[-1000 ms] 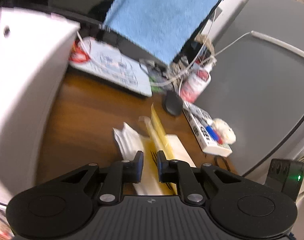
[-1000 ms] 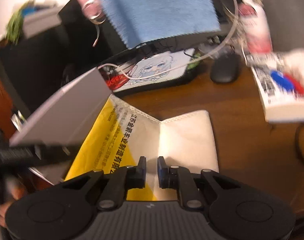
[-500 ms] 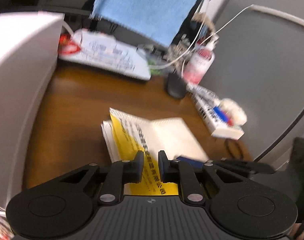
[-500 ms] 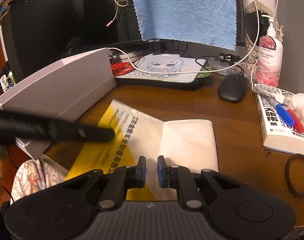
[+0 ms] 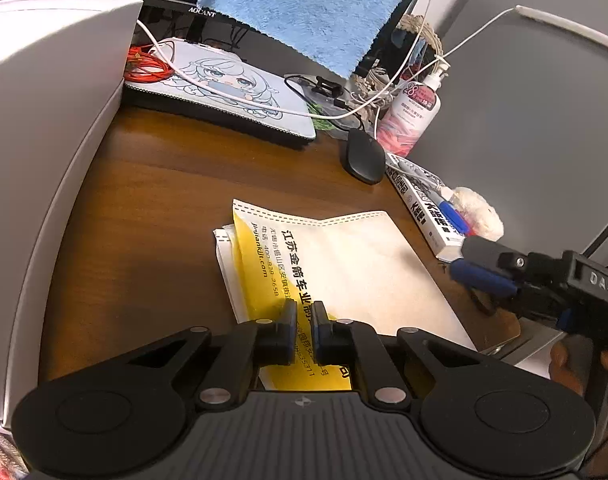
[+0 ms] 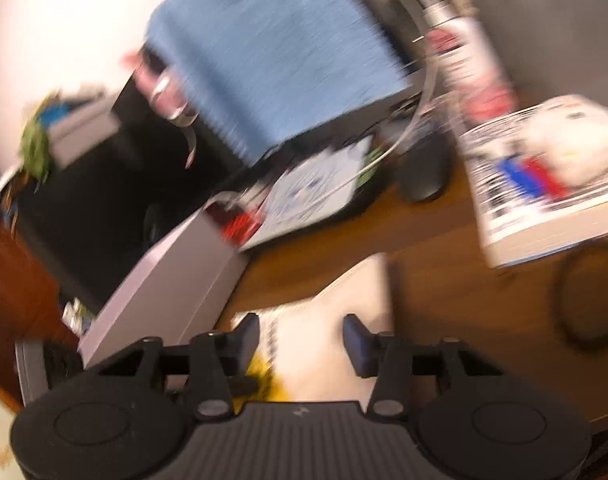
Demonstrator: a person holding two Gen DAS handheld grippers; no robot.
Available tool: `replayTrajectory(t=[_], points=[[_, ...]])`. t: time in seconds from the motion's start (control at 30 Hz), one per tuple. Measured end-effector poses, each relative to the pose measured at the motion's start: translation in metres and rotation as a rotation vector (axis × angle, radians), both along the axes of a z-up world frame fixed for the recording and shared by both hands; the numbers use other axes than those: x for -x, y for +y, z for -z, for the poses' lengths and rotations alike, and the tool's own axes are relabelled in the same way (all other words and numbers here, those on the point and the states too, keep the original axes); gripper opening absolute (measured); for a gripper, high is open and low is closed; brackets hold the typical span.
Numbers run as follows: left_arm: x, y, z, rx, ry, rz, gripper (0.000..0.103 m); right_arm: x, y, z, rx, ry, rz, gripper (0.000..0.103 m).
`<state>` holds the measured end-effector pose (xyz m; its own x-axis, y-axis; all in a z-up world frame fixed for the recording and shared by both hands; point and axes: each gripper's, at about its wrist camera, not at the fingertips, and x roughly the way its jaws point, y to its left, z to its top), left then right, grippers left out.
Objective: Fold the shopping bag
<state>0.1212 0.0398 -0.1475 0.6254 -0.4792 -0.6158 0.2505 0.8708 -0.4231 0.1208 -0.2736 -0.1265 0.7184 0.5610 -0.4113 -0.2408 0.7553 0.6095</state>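
**Hand-held grippers flank a flat bag, left one nearer**

Left hand-held gripper (image 5: 303, 312) hovers over the near yellow edge of the shopping bag (image 5: 343, 264), its jaws almost shut with a thin gap and nothing visibly pinched. The bag lies flat on the surface (image 5: 152, 216), right in front of this tool, long axis running away from it toward the mouse (image 5: 364, 155); a white layer peeks out beneath its left edge. Right hand-held gripper (image 6: 302, 330) has its jaws spread wide and holds nothing, off the bag's right edge.

Left wrist view shows print, stitching and layering sharply; right wrist view is blurred, yet alone shows that wide spread.
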Motion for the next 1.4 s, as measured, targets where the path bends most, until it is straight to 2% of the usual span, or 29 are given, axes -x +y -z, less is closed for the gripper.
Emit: replayTrajectory(t=[0.1, 0.27, 0.37, 0.47, 0.53, 0.8, 0.97, 1.07, 1.2, 1.27, 1.4], points=[[0.001, -0.002, 0.000, -0.008, -0.007, 0.002, 0.009, -0.003, -0.020, 0.007, -0.021, 0.035, 0.048, 0.050], [0.000, 0.001, 0.000, 0.002, -0.001, 0.005, 0.009, -0.012, -0.032, 0.033, -0.160, 0.131, 0.027, 0.049], [-0.001, 0.001, 0.000, 0.008, 0.003, 0.007, 0.009, -0.014, -0.028, 0.043, -0.201, 0.148, 0.012, 0.048], [-0.001, 0.001, 0.000, 0.007, 0.004, 0.008, 0.009, -0.017, -0.025, 0.047, -0.192, 0.147, 0.011, 0.032], [-0.001, 0.001, 0.000, 0.006, 0.003, 0.009, 0.009, -0.018, -0.023, 0.050, -0.198, 0.148, 0.003, 0.017], [-0.001, -0.001, 0.000, -0.005, -0.005, 0.007, 0.009, -0.017, -0.012, 0.046, -0.203, 0.122, -0.073, 0.012], [0.000, 0.003, -0.005, 0.027, 0.003, -0.003, 0.009, -0.011, -0.001, 0.036, -0.109, 0.077, -0.056, 0.008], [0.010, 0.010, -0.021, 0.057, -0.043, -0.008, 0.009, -0.008, 0.003, 0.030, -0.068, 0.055, -0.049, 0.008], [0.024, 0.013, -0.041, 0.006, -0.114, -0.047, 0.012, -0.008, 0.000, 0.027, -0.066, 0.052, -0.047, 0.008], [0.026, 0.012, -0.043, -0.037, -0.120, -0.060, 0.019, -0.008, -0.001, 0.028, -0.073, 0.057, -0.044, 0.008], [0.023, 0.009, -0.034, -0.097, -0.090, -0.074, 0.021, -0.008, -0.003, 0.030, -0.092, 0.064, -0.044, 0.008]])
